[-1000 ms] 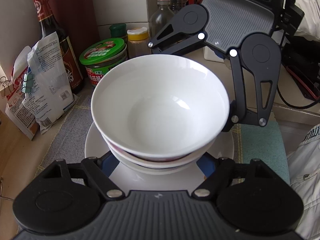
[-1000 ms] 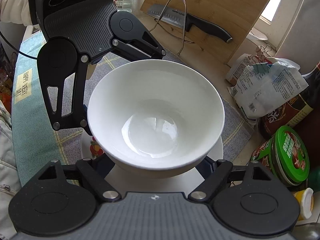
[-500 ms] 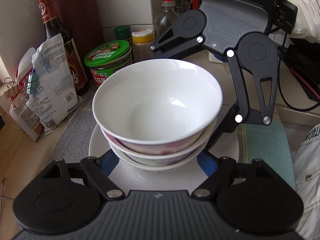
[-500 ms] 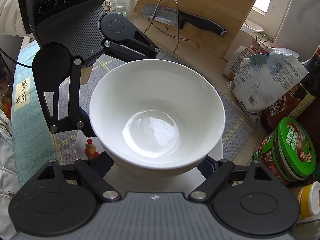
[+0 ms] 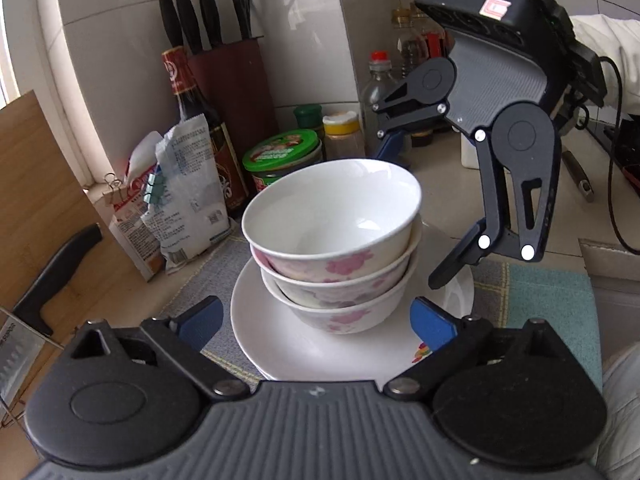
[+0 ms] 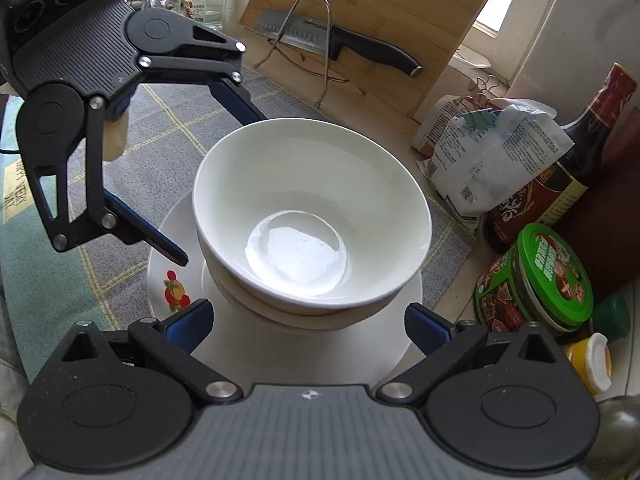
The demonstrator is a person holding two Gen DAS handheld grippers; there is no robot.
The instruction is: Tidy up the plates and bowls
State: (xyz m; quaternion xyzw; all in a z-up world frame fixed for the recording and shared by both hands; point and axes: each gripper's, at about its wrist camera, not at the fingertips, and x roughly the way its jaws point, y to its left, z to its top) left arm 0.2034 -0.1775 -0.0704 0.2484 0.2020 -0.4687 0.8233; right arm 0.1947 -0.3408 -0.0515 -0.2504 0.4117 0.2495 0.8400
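**Bowls stacked on the plate, both grippers let go**

A kitchen counter with a grey checked mat [image 6: 168, 132] lies under me, tiled wall behind, a knife block [image 5: 236, 92], a dark sauce bottle [image 5: 192, 120] and a green-lidded jar [image 5: 284, 156] at the back. Three bowls [image 5: 332, 240] sit nested on a white plate [image 5: 280, 344] on the mat; the top one is tilted a little. My left gripper [image 5: 316, 320] has just been opening; its blue fingers stand wide either side of the stack, touching nothing. My right gripper [image 6: 308, 320] has just been opening too, its fingers clear of the bowls. A cutting board [image 6: 380, 8] leans nearby with a knife [image 6: 344, 44] on a wire rack in front of it.
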